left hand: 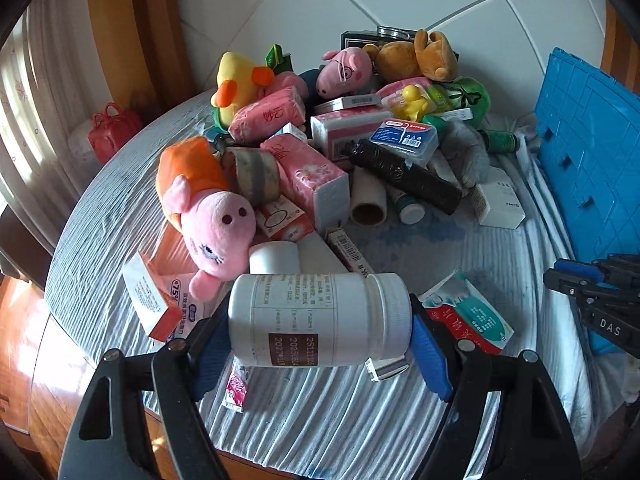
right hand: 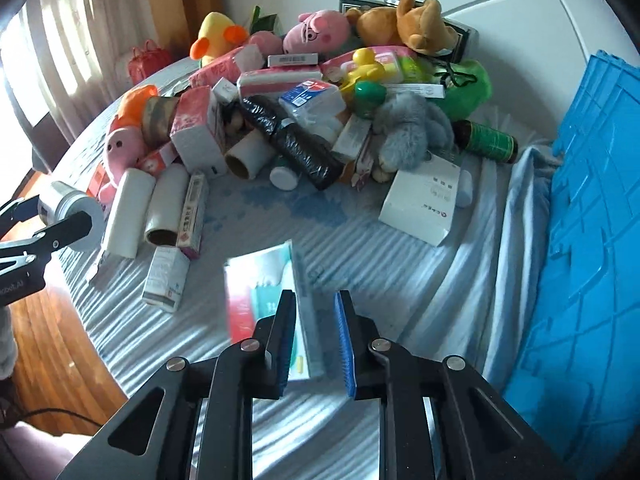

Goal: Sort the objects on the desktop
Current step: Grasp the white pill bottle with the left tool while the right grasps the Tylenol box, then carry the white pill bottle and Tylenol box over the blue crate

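Observation:
A white pill bottle lies sideways between the blue pads of my left gripper, which is shut on it and holds it above the cloth. The right wrist view shows that bottle at the far left. My right gripper has its jaws close together with nothing pinched between them. A flat red and teal packet lies on the cloth below and ahead of its fingers. From the left wrist view the packet rests flat, with the right gripper to its right, apart from it.
A pile of plush toys, tissue packs, boxes and bottles covers the far half of the striped cloth, with a pink pig plush nearest. A blue crate stands along the right edge. The round table's rim drops to wooden floor on the left.

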Demonstrator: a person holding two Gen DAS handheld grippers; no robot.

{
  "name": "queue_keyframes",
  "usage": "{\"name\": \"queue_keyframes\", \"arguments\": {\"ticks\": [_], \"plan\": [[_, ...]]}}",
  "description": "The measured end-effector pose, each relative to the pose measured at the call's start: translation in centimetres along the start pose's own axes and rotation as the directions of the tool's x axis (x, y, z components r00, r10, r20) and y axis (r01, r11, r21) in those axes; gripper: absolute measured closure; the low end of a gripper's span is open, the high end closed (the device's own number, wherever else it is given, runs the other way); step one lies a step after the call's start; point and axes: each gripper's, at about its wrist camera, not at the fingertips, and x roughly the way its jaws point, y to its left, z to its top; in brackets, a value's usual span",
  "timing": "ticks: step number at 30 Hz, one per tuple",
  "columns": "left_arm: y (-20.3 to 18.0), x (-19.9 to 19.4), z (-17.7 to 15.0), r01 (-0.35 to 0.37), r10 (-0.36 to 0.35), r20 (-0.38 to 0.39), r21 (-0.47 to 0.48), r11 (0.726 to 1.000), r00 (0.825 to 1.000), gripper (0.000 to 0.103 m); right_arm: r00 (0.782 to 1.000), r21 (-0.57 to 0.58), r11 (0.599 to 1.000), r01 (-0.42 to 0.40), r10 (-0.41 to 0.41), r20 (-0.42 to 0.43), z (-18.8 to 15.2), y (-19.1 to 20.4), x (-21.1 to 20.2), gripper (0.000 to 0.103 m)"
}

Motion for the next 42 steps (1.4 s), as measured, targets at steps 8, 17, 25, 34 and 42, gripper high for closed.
{"name": "queue_keyframes", "arguments": {"ticks": [8, 17, 25, 34, 42], "plan": [[-0.4, 1.8, -0.9, 0.017, -0.016, -0.061, 0.029, 0.999, 0.998, 0.024, 0.995, 0.037, 0.997, -0.063, 0.066, -0.075, -2.2, 0.7, 1.5, 0.017], [-0.3, 3.2, -2.8, 0.022, -0.015, -0.122, 0.057, 0.998, 0.992, 0.024, 0.986, -0.120, 0.993, -0.017, -0.003, -0.165, -3.1, 5.3, 6.9, 0.013], [-0.2, 1.7, -1.4, 0.043, -0.038, -0.069, 0.073, 0.996, 0.997, 0.024, 0.991, -0.124, 0.992, -0.007, -0.009, -0.133, -2.4, 5.4, 6.2, 0.030], [-4.2, -6.3, 5.2, 0.112, -0.142, 0.195, 0.158, 0.981, 0.971, 0.024, 0.944, -0.047, 0.989, 0.143, -0.121, 0.308, 1.3, 3.3, -10.4, 0.030], [-13.5, -14.2, 10.5, 0.235, -0.348, 0.366, 0.319, 0.918, 0.863, 0.024, 0.742, 0.161, 0.929, 0.332, -0.363, 0.564, 0.8, -1.6, -24.1, 0.029]]}}
